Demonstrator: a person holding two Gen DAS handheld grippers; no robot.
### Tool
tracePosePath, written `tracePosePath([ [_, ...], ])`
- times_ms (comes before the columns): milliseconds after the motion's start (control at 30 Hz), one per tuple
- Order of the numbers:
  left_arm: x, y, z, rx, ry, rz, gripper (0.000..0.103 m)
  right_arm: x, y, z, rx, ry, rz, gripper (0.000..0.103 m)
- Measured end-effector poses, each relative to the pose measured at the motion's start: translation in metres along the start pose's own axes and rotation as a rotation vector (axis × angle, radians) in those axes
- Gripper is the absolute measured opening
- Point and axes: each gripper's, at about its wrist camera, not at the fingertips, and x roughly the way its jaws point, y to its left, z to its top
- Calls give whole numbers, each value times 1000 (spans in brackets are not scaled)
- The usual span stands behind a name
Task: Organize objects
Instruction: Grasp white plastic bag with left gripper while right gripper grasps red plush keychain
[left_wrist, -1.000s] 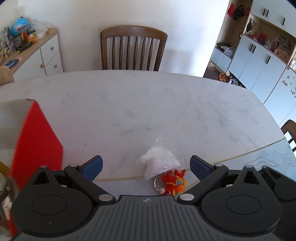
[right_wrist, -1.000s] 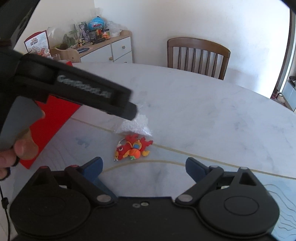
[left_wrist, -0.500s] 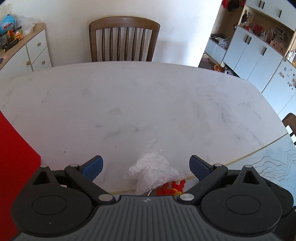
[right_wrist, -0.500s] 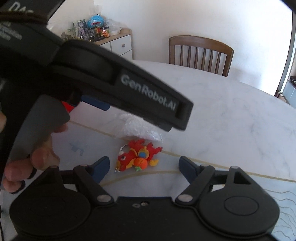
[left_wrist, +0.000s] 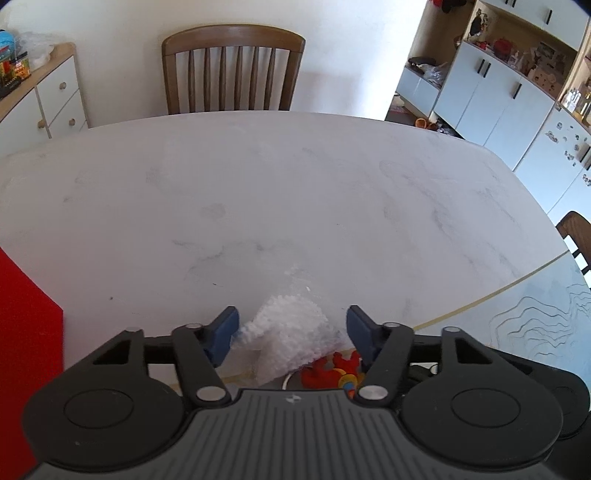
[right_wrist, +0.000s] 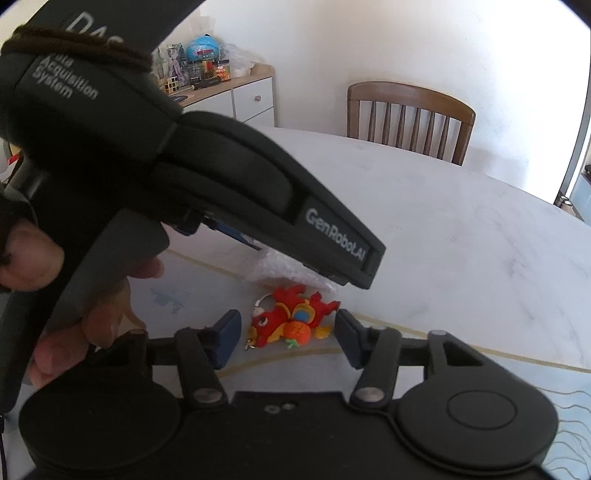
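A red and orange plush keychain toy (right_wrist: 290, 323) lies on the marble table, with a crumpled clear bubble-wrap bag (left_wrist: 290, 338) just beyond it. My left gripper (left_wrist: 291, 332) is open with its blue fingers on either side of the bag, low over the table; the toy (left_wrist: 330, 371) shows just behind its right finger. My right gripper (right_wrist: 282, 334) is open with its fingers on either side of the toy. The left gripper's black body (right_wrist: 192, 192) crosses the right wrist view above the bag (right_wrist: 280, 269).
A red box (left_wrist: 26, 350) stands at the left. A wooden chair (left_wrist: 231, 70) is at the far table edge, another chair (left_wrist: 576, 236) at the right. A sideboard with toys (right_wrist: 221, 85) and white cabinets (left_wrist: 517, 92) line the walls. A pale blue mat (left_wrist: 535, 321) covers the near table.
Both grippers have moved forward and down and have partly closed. The left one now straddles the bag and the right one straddles the toy.
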Motion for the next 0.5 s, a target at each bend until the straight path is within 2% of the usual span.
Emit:
tracePosePath([
  [200, 0, -1, 0, 0, 11, -8, 53, -3, 2, -1, 2, -1, -7, 44],
  [267, 0, 0, 2, -12, 14, -9, 46, -5, 4, 0, -4, 4, -7, 41],
  [500, -5, 5, 5, -39, 29, -11, 41, -11, 10, -2, -8, 19, -21, 39],
])
